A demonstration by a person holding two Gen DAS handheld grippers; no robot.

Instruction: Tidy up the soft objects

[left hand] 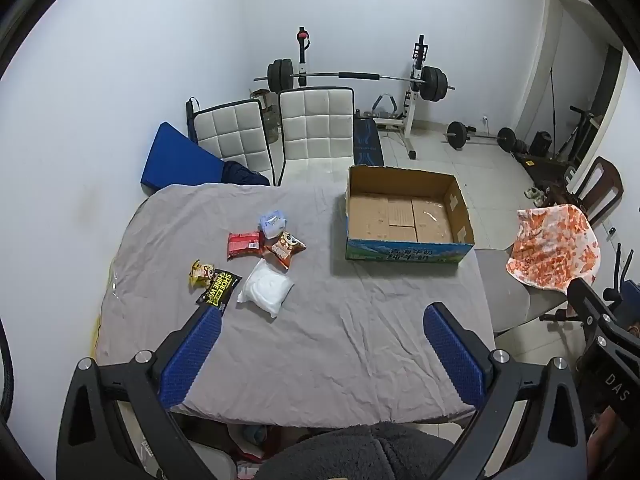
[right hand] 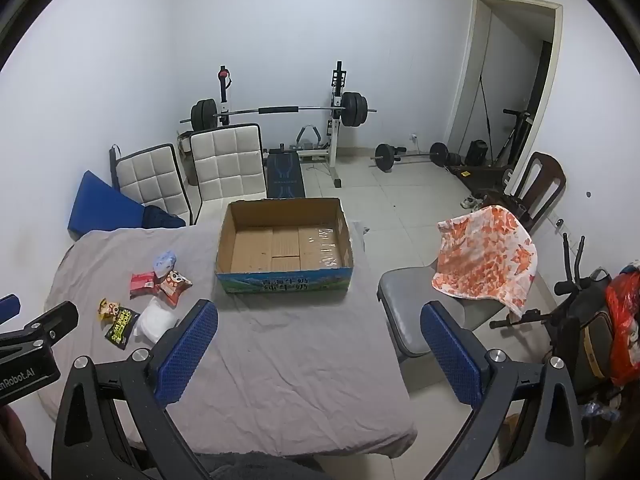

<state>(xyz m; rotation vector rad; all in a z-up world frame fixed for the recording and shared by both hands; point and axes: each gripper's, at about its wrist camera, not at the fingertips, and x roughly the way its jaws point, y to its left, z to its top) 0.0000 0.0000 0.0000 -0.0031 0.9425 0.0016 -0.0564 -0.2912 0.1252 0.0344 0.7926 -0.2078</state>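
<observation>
Six soft packets lie clustered on the grey sheet (left hand: 320, 340) left of the empty box (left hand: 404, 216): white pack (left hand: 266, 289), black wipes (left hand: 218, 287), yellow snack (left hand: 200, 273), red pack (left hand: 244, 243), orange snack (left hand: 286, 249), blue pack (left hand: 273, 222). None touches the box. Left gripper (left hand: 322, 354) and right gripper (right hand: 318, 354) hover wide apart, holding nothing. An orange-patterned towel (right hand: 486, 258) drapes a chair right of the box.

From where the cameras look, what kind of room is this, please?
Probably a spare room at home, used as a gym: a barbell rack by the wall, dining chairs, and a cloth-covered table with a cardboard box.
</observation>
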